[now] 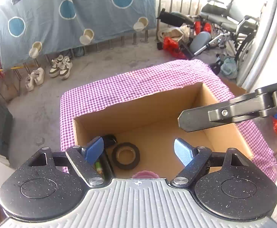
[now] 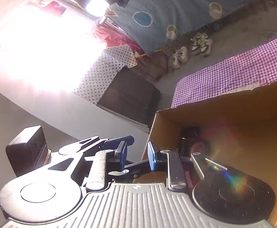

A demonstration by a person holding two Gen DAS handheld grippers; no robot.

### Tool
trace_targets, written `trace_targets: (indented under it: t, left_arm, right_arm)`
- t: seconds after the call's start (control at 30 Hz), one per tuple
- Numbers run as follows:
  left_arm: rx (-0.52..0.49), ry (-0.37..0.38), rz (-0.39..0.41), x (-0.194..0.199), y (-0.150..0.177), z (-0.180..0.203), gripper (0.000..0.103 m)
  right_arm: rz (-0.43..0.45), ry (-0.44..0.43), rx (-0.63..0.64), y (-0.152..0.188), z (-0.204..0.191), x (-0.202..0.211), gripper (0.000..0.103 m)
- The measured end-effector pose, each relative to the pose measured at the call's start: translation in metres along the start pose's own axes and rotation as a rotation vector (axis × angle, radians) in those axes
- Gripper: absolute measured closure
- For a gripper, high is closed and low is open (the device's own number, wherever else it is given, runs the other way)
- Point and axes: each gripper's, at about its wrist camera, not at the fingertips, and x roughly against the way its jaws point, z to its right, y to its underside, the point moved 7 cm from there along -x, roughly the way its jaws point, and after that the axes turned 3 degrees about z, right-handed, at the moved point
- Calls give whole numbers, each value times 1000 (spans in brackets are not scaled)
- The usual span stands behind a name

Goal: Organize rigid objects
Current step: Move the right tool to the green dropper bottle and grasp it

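The desk [image 1: 138, 87], draped in purple check cloth, carries an open cardboard box [image 1: 148, 102] reaching from its near edge toward the right edge. Inside, by the box's left wall, lie a black tape roll [image 1: 126, 155], a dark item and a green pencil [image 1: 98, 166], with a pink lid [image 1: 145, 174] at the near wall. The left tongs [image 1: 138, 150] hang above them, spread wide and empty: a drop looks complete. The right tongs [image 2: 136, 154] are nearly together, nothing between them. Next, I'd say, comes finding another loose object.
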Motion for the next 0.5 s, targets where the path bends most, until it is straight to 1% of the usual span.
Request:
trace_targets:
  t: [0.1,0.17,0.23,0.27,0.3,0.37,0.47,0.5]
  left_arm:
    - [5,12,85,30,5,10,18]
    - [3,8,132,44,10,17,17]
    - [-1,2,169,55,19,25,15]
    - [0,1,187,60,26,30,13]
    - [-3,3,195,62,33,36,11]
    - [-5,6,201,62,49,46,9]
    - [-9,2,189,54,74,59,9]
    - [-7,3,187,52,84,65,9]
  right_arm:
    - [57,-75,33,16,-31,36,76]
    - [80,-114,56,30,-47,52,72]
    - [110,-139,82,47,-57,66,62]
    - [129,-144,95,56,-61,73,61]
    - [144,-143,105,63,-63,78,60]
    - [186,-123,125,83,-63,93,60]
    - [243,-49,140,112,-53,109,59]
    - [262,-11,139,123,-46,113,59]
